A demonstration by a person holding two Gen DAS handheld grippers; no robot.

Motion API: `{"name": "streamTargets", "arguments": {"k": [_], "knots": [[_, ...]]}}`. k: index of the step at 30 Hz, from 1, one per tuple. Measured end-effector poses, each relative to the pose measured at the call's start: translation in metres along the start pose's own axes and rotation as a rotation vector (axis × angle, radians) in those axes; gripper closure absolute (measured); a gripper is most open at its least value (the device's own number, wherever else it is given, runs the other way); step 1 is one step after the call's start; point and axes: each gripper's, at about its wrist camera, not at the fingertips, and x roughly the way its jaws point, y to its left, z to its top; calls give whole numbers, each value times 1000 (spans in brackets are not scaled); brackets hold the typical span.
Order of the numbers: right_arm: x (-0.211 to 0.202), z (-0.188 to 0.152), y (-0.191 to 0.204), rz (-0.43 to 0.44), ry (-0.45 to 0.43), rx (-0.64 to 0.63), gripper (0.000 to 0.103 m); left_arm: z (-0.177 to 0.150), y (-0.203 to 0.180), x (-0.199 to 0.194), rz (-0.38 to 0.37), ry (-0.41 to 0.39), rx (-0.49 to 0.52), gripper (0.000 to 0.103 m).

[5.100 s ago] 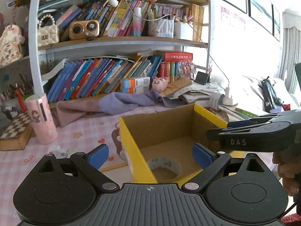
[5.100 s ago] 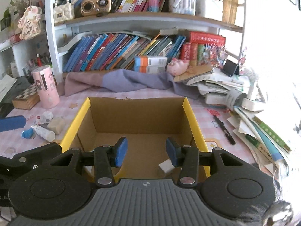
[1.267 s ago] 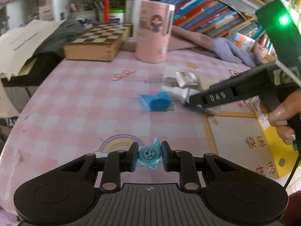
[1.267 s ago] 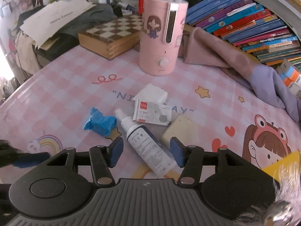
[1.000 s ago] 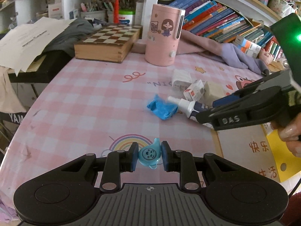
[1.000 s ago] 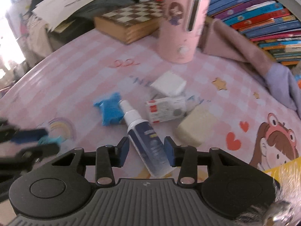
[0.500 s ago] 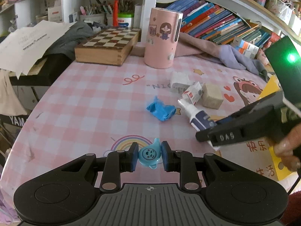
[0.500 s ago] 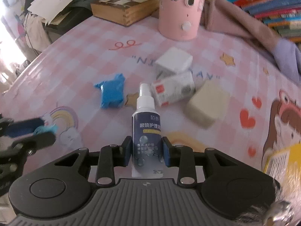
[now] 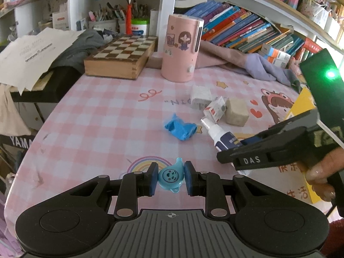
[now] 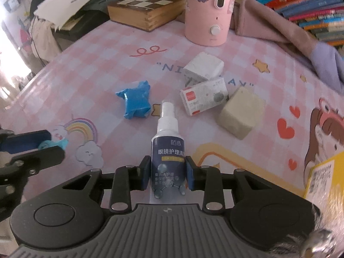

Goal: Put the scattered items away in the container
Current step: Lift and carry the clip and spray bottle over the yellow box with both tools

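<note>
My left gripper (image 9: pixel 171 176) is shut on a small blue drop-shaped charm (image 9: pixel 172 173) with a smiley face, held just above the pink checked tablecloth. My right gripper (image 10: pixel 168 172) is shut on a white and dark blue spray bottle (image 10: pixel 167 150), its pads pressing on both sides of the label and its nozzle pointing away. On the cloth beyond lie a crumpled blue wrapper (image 10: pixel 135 102), a white block (image 10: pixel 203 65), a small red and white box (image 10: pixel 204 96) and a beige block (image 10: pixel 240 112). A corner of the yellow cardboard box (image 10: pixel 324 176) shows at the right edge.
A tall pink cylinder (image 9: pixel 182 47) and a wooden chessboard case (image 9: pixel 122 56) stand at the back of the table. A pink and purple cloth (image 9: pixel 247 62) lies before the bookshelf. The table's edge (image 9: pixel 53 111) curves on the left, with papers and clutter beyond.
My right gripper closed on the spray bottle and turned it so it points straight ahead. My left gripper stayed put with the blue charm between its pads.
</note>
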Motion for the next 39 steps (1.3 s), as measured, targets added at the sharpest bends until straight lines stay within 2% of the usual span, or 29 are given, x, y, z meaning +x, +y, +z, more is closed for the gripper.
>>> {"name": "streamTargets", "arguments": {"k": [8, 20, 28, 39], "knots": [[-42, -7, 5, 19, -98, 52, 73, 4, -9, -20, -30, -43, 44, 79], [-86, -29, 17, -6, -176, 111, 73, -3, -18, -51, -85, -93, 93, 79], [-113, -59, 26, -33, -207, 158, 73, -16, -23, -76, -122, -126, 130, 79], [-134, -91, 44, -49, -229, 178, 73, -37, -26, -103, -130, -143, 140, 79]]}}
